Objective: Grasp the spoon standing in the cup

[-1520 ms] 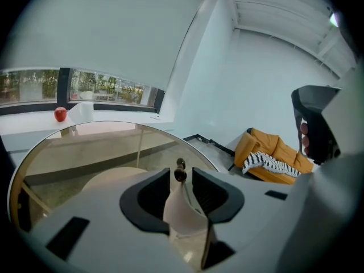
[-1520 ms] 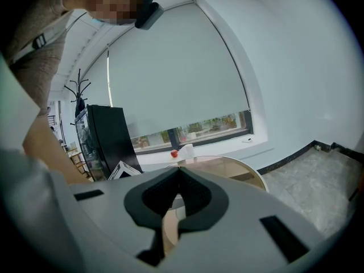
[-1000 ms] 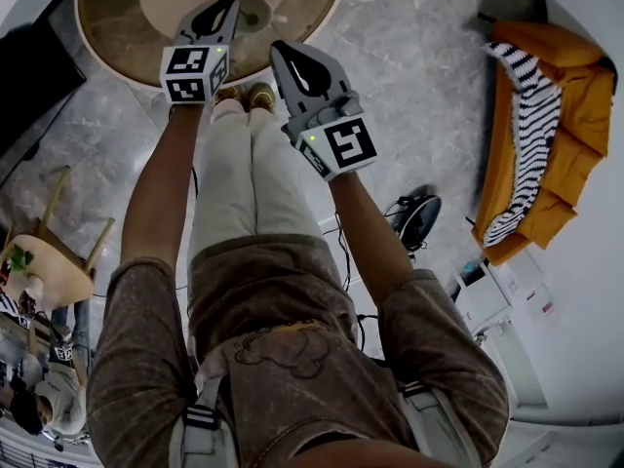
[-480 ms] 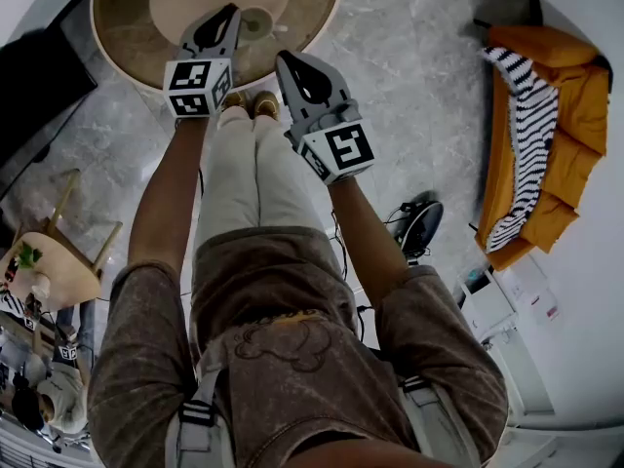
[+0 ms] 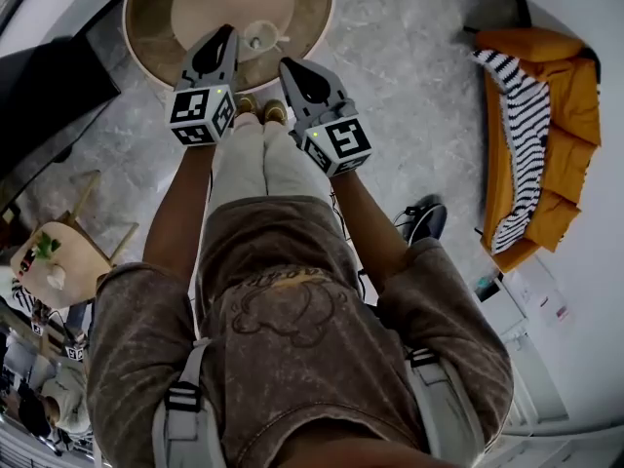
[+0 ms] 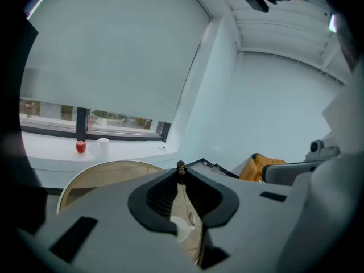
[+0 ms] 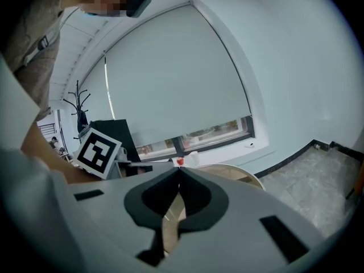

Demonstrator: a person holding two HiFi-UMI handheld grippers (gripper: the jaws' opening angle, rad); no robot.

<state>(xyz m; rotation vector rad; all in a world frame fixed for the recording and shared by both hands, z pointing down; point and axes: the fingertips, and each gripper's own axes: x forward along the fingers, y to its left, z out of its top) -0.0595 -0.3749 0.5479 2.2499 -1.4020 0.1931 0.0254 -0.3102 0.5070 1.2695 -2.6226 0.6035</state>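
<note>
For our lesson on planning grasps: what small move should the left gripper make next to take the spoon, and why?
Probably open the jaws of the left gripper first: their tips stand together with nothing gripped, while the spoon stands in the cup on the table, close beside them.

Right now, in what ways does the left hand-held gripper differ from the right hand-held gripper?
The left hand-held gripper pinches a thin spoon at its tips; the right hand-held gripper is shut on nothing. In the head view the left reaches over the round table, beside the cup; the right ends near its rim. Both are grey, carry a marker cube and point the same way.
</note>
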